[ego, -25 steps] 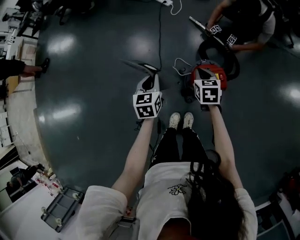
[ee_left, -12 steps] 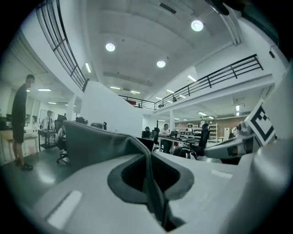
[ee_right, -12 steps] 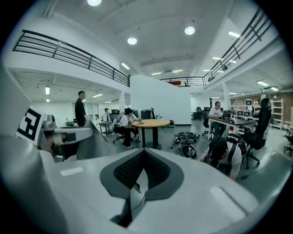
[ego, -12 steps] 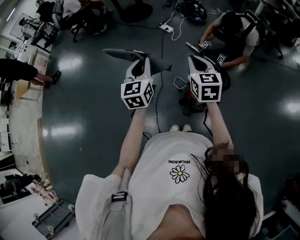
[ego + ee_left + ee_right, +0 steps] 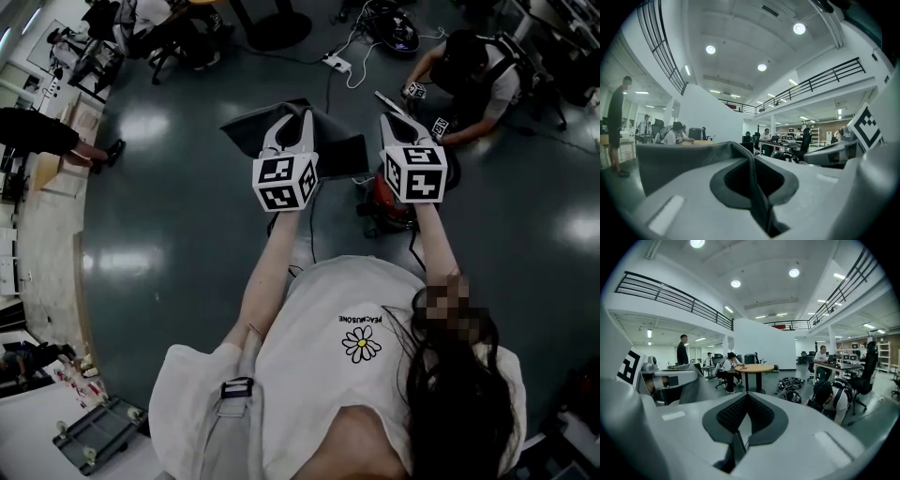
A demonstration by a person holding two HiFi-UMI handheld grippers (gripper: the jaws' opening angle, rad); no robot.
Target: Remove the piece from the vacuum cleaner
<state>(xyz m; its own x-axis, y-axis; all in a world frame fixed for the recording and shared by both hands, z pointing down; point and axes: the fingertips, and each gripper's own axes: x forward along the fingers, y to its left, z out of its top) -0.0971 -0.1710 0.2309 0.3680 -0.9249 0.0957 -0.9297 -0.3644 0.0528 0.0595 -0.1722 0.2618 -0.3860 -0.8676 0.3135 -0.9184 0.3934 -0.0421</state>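
Plainly held up off the floor [image 5: 169,234], the dark grey piece [image 5: 248,129] is clamped in the closed jaws of the left gripper [image 5: 289,120] and spreads to its left, while the right gripper [image 5: 396,122], jaws together on nothing, hovers beside it over the red vacuum cleaner [image 5: 386,202] on the floor.

Two grippers are in view: the left gripper [image 5: 292,116] and the right gripper [image 5: 394,120], each bearing one marker cube [image 5: 284,181]. There is one dark grey piece [image 5: 337,150] and one red vacuum cleaner [image 5: 386,202]. One crouching person [image 5: 469,66] is on the floor, with two small marker cubes [image 5: 412,91] close by. One white power strip [image 5: 335,64] is visible. The right gripper view shows one round table [image 5: 752,367] and three round ceiling lights [image 5: 735,283].
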